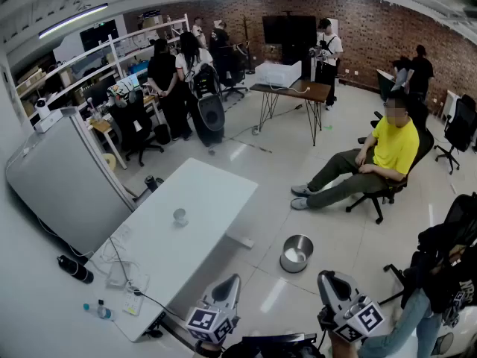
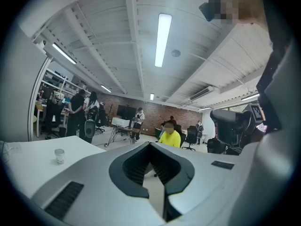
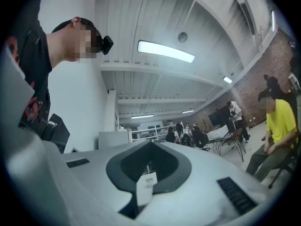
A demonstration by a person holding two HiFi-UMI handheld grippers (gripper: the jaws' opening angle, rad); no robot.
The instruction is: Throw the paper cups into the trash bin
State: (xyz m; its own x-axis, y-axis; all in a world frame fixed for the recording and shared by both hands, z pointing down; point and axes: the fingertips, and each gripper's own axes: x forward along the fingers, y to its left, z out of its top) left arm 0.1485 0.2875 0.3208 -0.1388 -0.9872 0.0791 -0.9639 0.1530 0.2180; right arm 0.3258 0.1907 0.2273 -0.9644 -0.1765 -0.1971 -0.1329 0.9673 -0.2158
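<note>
One white paper cup [image 1: 179, 216] stands upright near the middle of the long white table [image 1: 216, 189]. It shows small at the left of the left gripper view [image 2: 59, 156] and through the jaw recess of the right gripper view [image 3: 149, 181]. A round metal trash bin [image 1: 297, 253] sits on the floor to the right of the table. My left gripper [image 1: 226, 293] and right gripper [image 1: 333, 287] are held low at the bottom of the head view, well short of cup and bin. Both are shut with nothing in them [image 2: 157, 173] [image 3: 148, 180].
A person in a yellow shirt [image 1: 391, 146] sits on an office chair beyond the bin, legs stretched toward it. A grey panel [image 1: 59, 177] leans left of the table. Bottles [image 1: 74, 268] lie on the floor, and cables and papers [image 1: 123, 278] sit at the table's near end. A black chair [image 1: 447, 252] is at my right.
</note>
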